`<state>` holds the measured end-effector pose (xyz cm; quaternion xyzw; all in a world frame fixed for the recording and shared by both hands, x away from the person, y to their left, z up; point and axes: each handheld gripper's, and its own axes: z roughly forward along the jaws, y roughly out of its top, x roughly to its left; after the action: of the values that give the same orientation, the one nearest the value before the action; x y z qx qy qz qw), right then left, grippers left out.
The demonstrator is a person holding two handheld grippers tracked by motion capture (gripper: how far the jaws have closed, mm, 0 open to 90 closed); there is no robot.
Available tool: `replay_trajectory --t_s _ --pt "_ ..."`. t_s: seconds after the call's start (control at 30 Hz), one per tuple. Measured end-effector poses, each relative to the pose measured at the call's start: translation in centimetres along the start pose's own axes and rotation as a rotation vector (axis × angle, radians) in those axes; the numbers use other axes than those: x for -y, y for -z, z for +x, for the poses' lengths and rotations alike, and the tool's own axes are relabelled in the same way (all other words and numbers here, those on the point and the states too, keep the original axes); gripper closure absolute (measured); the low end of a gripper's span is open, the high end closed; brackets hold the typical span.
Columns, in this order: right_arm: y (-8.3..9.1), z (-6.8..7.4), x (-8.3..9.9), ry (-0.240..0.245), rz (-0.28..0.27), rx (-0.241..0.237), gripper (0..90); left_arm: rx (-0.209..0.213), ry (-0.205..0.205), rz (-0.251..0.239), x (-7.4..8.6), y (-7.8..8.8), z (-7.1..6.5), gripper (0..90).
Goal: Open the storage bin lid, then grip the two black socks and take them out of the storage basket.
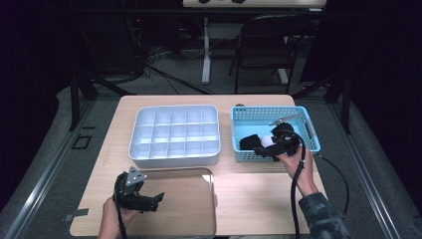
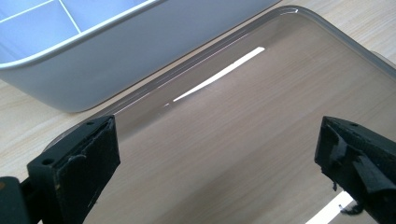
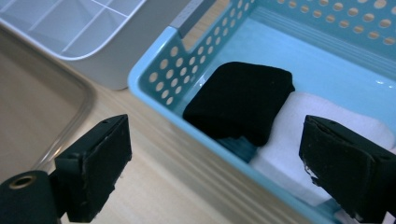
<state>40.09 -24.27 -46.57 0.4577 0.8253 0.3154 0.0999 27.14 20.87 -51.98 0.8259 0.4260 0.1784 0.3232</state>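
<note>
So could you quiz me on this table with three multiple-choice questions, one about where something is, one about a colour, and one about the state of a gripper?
1. Where does the black folded cloth lie?
A. in the blue basket
B. in the white divided tray
C. on the clear flat tray

2. What colour is the item under and beside the black cloth?
A. red
B. white
C. yellow

3. How do the jaws of the left gripper stand?
A. shut on a cloth
B. shut on nothing
C. wide apart, holding nothing

Answers:
1 A, the right gripper view shows it inside the perforated blue walls.
2 B, a white cloth lies partly beneath the black one.
3 C, the left gripper view shows both jaws far apart over the clear tray.
</note>
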Motion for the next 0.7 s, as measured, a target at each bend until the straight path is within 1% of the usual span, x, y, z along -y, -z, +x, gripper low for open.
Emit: replay_trajectory --t_s 0.07,0.1,0.17,0.2,0.23,0.3,0.33,0.37,0.43,0.47,0.53,0.57,0.6,0.63,0.67,0.7 --pt "-0.3 -0.1 -0.3 -0.005 0.003 -0.006 8.5 -0.001 -0.003 0.002 0.0 0.0 -0.1 0.1" --pt "-1.1 -0.2 -0.9 -0.009 0.015 -0.009 8.7 0.002 -0.003 0.003 0.0 0.0 -0.1 0.1" --pt "-1.9 -0.3 -1.5 -0.013 0.027 -0.009 8.8 0.005 -0.006 -0.001 0.0 0.0 -0.1 0.1" --pt "-2.3 -0.3 -1.7 -0.018 0.050 -0.005 9.1 0.005 -0.006 0.000 0.0 0.0 -0.1 0.1" --pt "-2.7 -0.4 -1.9 -0.027 0.048 -0.008 9.9 0.009 -0.005 0.003 0.0 -0.1 0.0 0.1" --pt "-3.6 -0.7 -2.4 -0.027 0.081 0.007 10.5 0.011 -0.006 0.005 0.0 -0.1 0.0 0.1" --pt "-4.1 -0.9 -2.5 -0.042 0.085 -0.001 10.7 0.013 -0.003 0.003 0.0 -0.1 0.0 0.1" --pt "-4.5 -1.1 -2.6 -0.044 0.103 0.005 10.9 0.016 -0.004 0.004 0.0 -0.2 -0.1 0.1" --pt "-5.5 -1.4 -2.8 -0.058 0.127 0.003 11.3 0.015 -0.005 0.002 0.0 -0.2 -0.1 0.1" --pt "-5.8 -1.5 -3.0 -0.059 0.152 0.013 11.9 0.015 -0.007 -0.001 0.0 -0.2 -0.1 0.1" --pt "-6.2 -1.6 -3.1 -0.066 0.161 0.008 12.7 0.016 -0.006 0.000 0.1 -0.2 -0.1 0.1" --pt "-6.9 -1.7 -3.4 -0.081 0.187 0.015 13.4 0.018 -0.009 0.004 0.1 -0.3 -0.1 0.1" --pt "-6.9 -1.7 -3.4 -0.081 0.187 0.015 13.4 0.018 -0.009 0.004 0.1 -0.3 -0.1 0.1" --pt "-7.4 -1.7 -3.6 -0.091 0.211 0.025 14.0 0.015 -0.013 0.006 0.1 -0.3 -0.1 0.1" --pt "-7.7 -1.8 -3.8 -0.081 0.239 0.042 15.0 0.016 -0.013 0.006 0.1 -0.3 -0.1 0.1" --pt "-8.1 -1.8 -3.8 -0.077 0.253 0.056 16.2 0.018 -0.016 0.006 0.1 -0.3 -0.1 0.1"
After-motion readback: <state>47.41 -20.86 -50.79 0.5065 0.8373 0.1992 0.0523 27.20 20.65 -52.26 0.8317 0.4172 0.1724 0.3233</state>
